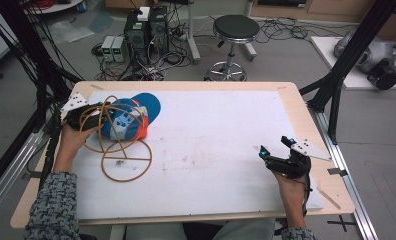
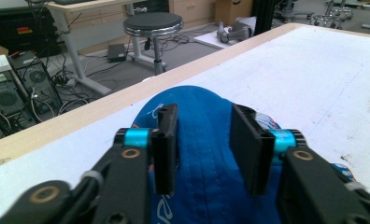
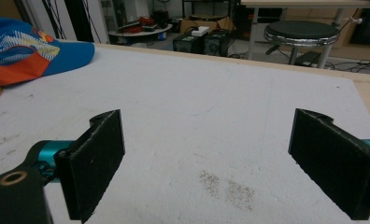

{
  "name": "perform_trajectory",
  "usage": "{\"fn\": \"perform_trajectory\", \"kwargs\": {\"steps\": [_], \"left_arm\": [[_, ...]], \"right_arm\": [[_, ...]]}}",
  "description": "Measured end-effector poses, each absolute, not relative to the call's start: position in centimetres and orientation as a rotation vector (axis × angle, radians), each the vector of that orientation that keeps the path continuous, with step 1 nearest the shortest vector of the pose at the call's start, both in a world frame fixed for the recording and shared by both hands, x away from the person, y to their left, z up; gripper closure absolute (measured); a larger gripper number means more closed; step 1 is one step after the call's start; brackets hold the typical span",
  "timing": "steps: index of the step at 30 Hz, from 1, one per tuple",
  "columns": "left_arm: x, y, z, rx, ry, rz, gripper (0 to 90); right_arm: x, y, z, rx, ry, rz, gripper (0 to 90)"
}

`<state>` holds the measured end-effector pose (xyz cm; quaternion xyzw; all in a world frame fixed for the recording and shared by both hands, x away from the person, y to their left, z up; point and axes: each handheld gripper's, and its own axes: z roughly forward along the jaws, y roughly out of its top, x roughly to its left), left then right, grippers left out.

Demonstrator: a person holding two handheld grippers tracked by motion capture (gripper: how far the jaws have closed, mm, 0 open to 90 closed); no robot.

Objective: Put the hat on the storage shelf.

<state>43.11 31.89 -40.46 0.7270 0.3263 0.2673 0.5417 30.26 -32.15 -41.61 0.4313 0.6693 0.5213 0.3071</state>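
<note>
Blue stitched fabric cap (image 2: 206,154), pinched by left gripper (image 2: 205,144), wire hoop stand (image 1: 117,145)

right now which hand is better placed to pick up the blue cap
Left. The left gripper already has its jaws either side of the blue cap at the table's left. The right gripper sits open at the far right, with bare white mat between it and the cap.

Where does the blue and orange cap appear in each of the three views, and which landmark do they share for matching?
High view: the cap lies at the left of the white table cover, at the left gripper.
Left gripper view: bottom centre, its blue cloth between the two black jaws.
Right gripper view: top left corner.
Shared landmark: the black round stool beyond the table.
</note>
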Motion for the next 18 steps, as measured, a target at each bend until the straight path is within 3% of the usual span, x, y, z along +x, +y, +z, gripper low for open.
{"fn": "perform_trajectory", "kwargs": {"steps": [2, 8, 18], "left_arm": [[43.0, 31.8, -40.4, 1.725, 0.773, 0.636, 71.5], [42.8, 31.7, -40.2, 1.732, 0.758, 0.661, 82.8], [42.6, 32.7, -39.3, 1.678, 0.771, 0.674, 85.9]], "right_arm": [[30.2, -32.1, -41.6, 1.150, 1.775, 1.381, 9.7], [30.2, -32.1, -41.6, 1.153, 1.778, 1.379, 9.7], [30.2, -32.1, -41.6, 1.153, 1.779, 1.382, 9.7]]}}
